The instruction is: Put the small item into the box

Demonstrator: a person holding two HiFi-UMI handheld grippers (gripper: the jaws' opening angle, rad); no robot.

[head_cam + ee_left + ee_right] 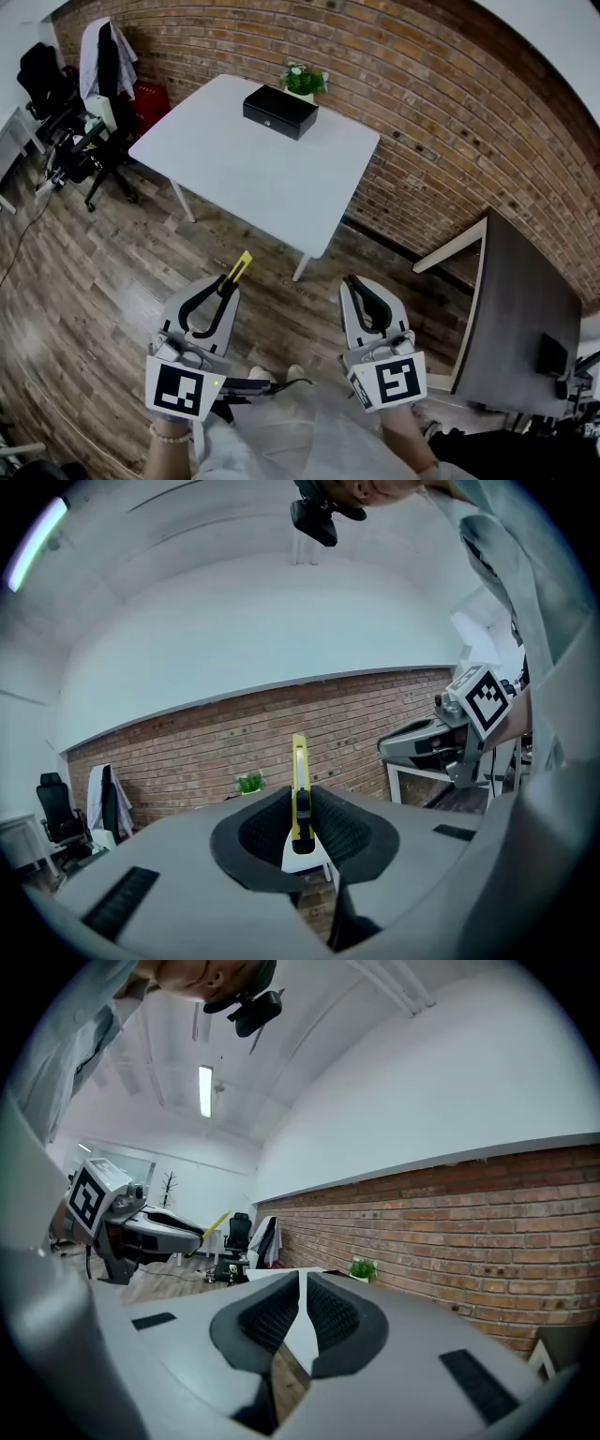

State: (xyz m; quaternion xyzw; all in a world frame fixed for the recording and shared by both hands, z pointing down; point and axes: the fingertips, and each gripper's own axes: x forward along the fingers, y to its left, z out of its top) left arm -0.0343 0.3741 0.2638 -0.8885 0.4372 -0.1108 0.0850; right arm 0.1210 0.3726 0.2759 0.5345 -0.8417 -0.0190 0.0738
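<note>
The knife [298, 794] is clamped upright between the left gripper's [225, 287] fingers [261, 834], its tip poking out past them. It is held over the floor [103, 281], well short of the surface [253, 178]. It is a slim yellow cutter with a black slider. The right gripper's [353, 281] fingers [274, 1316] are clenched together, with only a slit between them. The box [279, 111], black with its lid closed, sits near the surface's far edge. A plant [305, 80] stands just beside it, by the brick wall [450, 122]. The near half of the white surface is open, and bare floor lies before its near edge.
</note>
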